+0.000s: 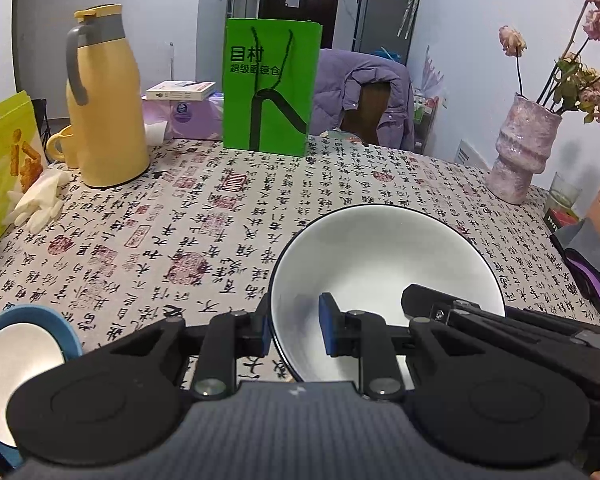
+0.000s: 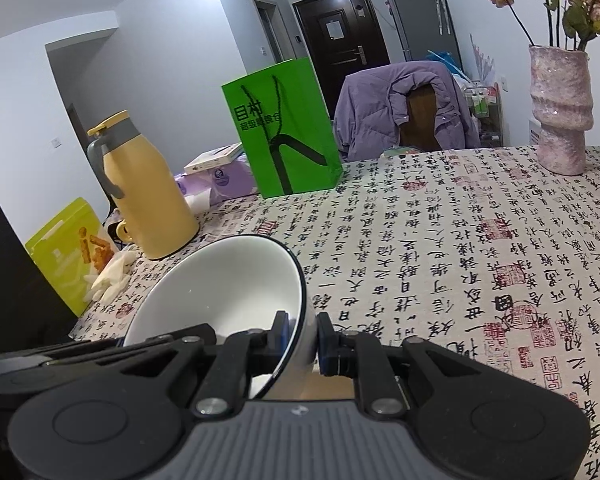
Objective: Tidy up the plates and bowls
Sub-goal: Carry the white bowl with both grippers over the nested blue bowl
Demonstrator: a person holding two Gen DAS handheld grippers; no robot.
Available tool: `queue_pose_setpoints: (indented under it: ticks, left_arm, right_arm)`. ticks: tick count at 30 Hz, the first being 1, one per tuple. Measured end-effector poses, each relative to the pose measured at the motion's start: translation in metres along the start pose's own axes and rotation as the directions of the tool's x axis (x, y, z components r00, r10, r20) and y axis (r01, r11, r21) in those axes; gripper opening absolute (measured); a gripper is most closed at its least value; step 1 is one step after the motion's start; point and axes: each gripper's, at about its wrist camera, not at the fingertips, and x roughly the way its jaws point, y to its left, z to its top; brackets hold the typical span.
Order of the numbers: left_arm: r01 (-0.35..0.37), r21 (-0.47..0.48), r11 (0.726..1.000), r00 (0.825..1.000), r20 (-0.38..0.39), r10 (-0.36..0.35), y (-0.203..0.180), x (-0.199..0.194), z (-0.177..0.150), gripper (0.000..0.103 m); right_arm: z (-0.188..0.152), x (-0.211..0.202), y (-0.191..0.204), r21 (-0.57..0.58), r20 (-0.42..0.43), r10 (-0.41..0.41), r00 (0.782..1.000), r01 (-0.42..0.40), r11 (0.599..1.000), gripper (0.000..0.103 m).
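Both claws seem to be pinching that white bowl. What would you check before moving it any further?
1. Left gripper clamps the white bowl's rim: ok.
2. Right gripper clamps the opposite rim: ok.
3. Bowl empty, nothing to spill: ok.
4. Bowl level: not ok, it looks tilted.
5. Blue-rimmed bowl at lower left clear of the path: cannot tell.
6. Yellow thermos jug and pink vase well away: ok.

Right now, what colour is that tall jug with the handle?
The jug is pale yellow with a grey handle and collar; the left wrist view shows it best.
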Motion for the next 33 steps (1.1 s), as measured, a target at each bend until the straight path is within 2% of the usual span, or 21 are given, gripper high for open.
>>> queue_pose_setpoints:
  ticks: [33]
  left_arm:
    - [-0.032,-0.073,0.997,0.999,0.042,0.035,0.079,-0.039,-0.01,0.023]
  right_arm:
    - [-0.017,0.002,0.087,-0.081,0.008,0.044,0.999,-0.043,0.996,0.014]
